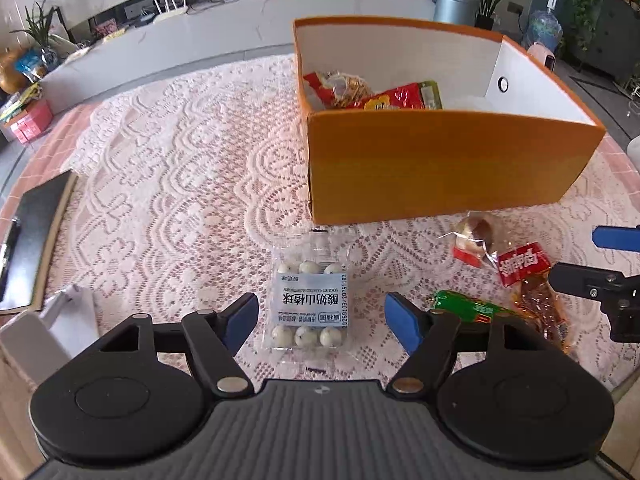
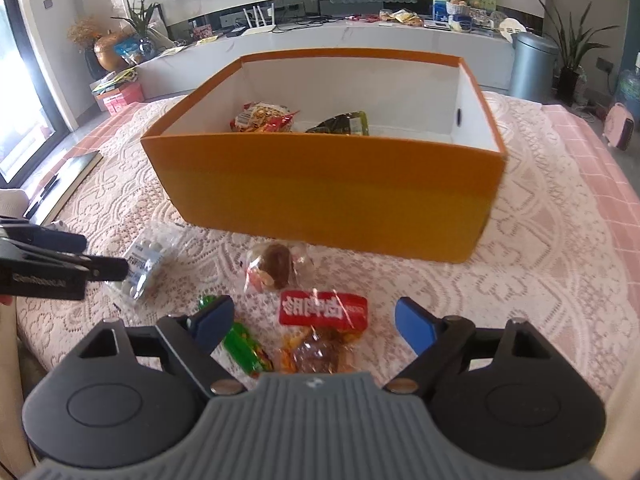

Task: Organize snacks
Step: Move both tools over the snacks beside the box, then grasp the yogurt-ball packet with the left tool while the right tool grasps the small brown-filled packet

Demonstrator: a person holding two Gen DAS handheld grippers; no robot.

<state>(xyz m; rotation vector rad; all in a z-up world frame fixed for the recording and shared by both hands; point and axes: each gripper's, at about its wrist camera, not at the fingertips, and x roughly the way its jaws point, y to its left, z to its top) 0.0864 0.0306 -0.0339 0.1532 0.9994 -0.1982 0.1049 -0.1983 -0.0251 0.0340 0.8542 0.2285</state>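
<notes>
A clear packet of white coated balls (image 1: 308,304) lies flat on the lace cloth, between the wide-apart blue pads of my left gripper (image 1: 320,316), which is open and not pressing on it. My right gripper (image 2: 314,316) is open over a red-labelled packet of brown meat (image 2: 322,312). A green sausage stick (image 2: 244,344) lies by its left pad. A brown round snack in clear wrap (image 2: 274,266) lies just in front of the orange box (image 2: 320,196). The box holds red and green packets (image 2: 260,116).
A black notebook with a pen (image 1: 36,236) lies at the table's left edge, with a white object (image 1: 48,320) near it. The lace cloth (image 1: 180,184) left of the box is bare. A low white cabinet and a grey bin (image 2: 532,64) stand beyond the table.
</notes>
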